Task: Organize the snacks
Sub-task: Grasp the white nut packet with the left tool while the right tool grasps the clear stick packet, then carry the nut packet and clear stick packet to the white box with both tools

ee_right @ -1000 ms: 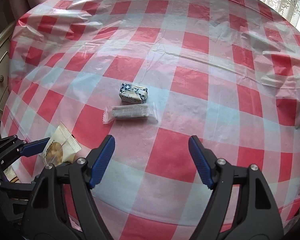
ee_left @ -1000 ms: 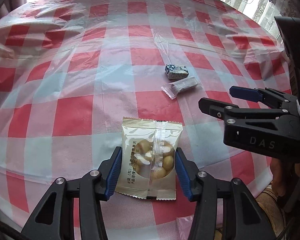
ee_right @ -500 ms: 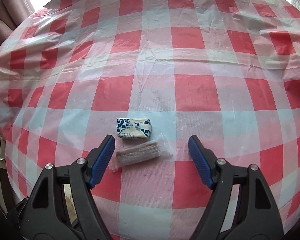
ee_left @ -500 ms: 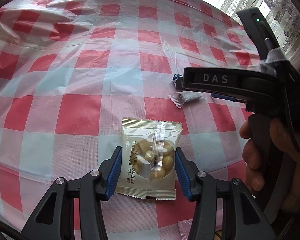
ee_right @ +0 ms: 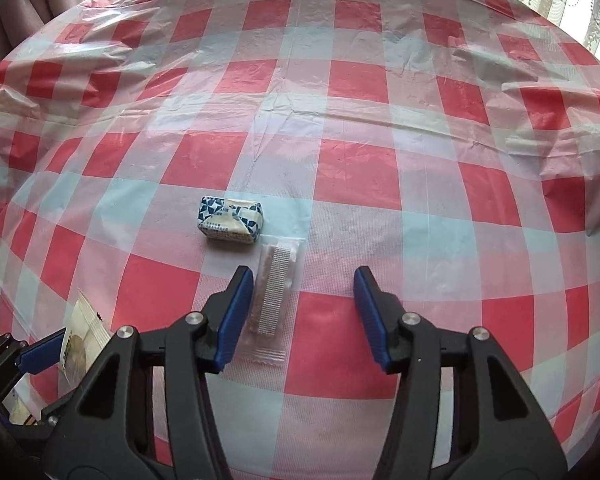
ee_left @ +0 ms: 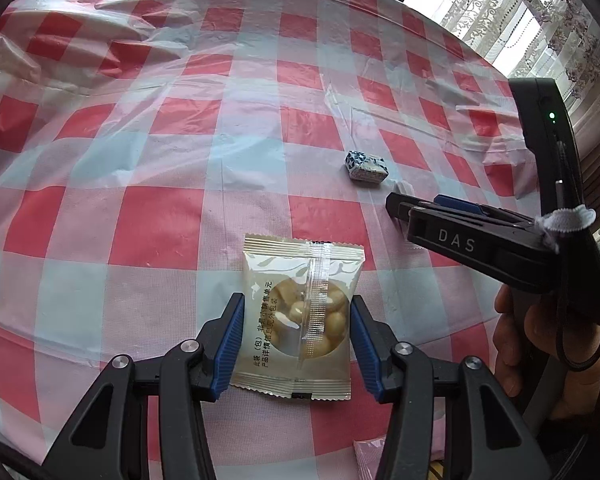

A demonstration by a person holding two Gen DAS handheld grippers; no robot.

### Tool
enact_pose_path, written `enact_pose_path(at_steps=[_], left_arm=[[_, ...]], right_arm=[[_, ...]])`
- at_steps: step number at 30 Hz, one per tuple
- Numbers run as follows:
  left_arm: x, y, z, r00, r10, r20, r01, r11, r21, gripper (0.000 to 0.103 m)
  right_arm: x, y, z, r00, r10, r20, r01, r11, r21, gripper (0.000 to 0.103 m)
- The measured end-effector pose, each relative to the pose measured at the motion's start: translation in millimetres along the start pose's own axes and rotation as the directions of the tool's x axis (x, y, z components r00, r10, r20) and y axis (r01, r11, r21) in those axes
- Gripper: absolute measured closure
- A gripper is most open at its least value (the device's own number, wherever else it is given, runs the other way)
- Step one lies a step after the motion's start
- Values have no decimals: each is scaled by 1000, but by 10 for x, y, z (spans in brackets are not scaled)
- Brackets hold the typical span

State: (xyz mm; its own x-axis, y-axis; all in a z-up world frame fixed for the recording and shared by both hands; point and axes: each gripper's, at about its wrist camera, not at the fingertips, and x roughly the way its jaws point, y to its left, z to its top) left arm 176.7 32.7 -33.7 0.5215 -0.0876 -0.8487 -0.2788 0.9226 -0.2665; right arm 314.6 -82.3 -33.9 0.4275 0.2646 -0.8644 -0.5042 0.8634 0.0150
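Note:
My left gripper (ee_left: 297,340) is shut on a cream nut packet (ee_left: 300,316), with both blue pads touching its sides. The packet also shows in the right wrist view (ee_right: 80,344) at the lower left. My right gripper (ee_right: 300,312) is open over a clear-wrapped bar (ee_right: 274,300), which lies between the fingers next to the left pad. A small blue-and-white wrapped candy (ee_right: 230,219) lies just beyond the bar, and shows in the left wrist view (ee_left: 366,165). The right gripper (ee_left: 404,204) shows from the side there, hiding most of the bar.
A red-and-white checked plastic cloth (ee_right: 380,140) covers the round table. A pink wrapper corner (ee_left: 370,452) shows at the near edge in the left wrist view. Lace curtains (ee_left: 520,12) hang at the far right.
My right gripper has turned and come down so the bar now lies lengthwise between its fingers. My left gripper still holds the nut packet, and its view has shifted a little.

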Motion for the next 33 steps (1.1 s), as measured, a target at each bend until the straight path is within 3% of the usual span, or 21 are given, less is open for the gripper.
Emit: enact_pose_path(at_steps=[4, 7, 19, 33], left_arm=[[-4, 5, -3, 1000, -2, 2, 2, 1000, -4, 52], [-5, 8, -6, 1000, -3, 3, 3, 1000, -6, 53], [-107, -121, -1, 999, 18, 29, -19, 1000, 15, 56], [-247, -810, -24, 999, 3, 41, -9, 990, 141, 56]], right_arm=[[-23, 21, -10, 1000, 9, 2, -9, 1000, -12, 78], [-30, 24, -25, 1000, 13, 6, -12, 1000, -23, 85], [-320, -217, -265, 999, 47, 10, -47, 998, 29, 86], [-846, -843, -654, 998, -2, 68, -7, 991, 132, 86]])
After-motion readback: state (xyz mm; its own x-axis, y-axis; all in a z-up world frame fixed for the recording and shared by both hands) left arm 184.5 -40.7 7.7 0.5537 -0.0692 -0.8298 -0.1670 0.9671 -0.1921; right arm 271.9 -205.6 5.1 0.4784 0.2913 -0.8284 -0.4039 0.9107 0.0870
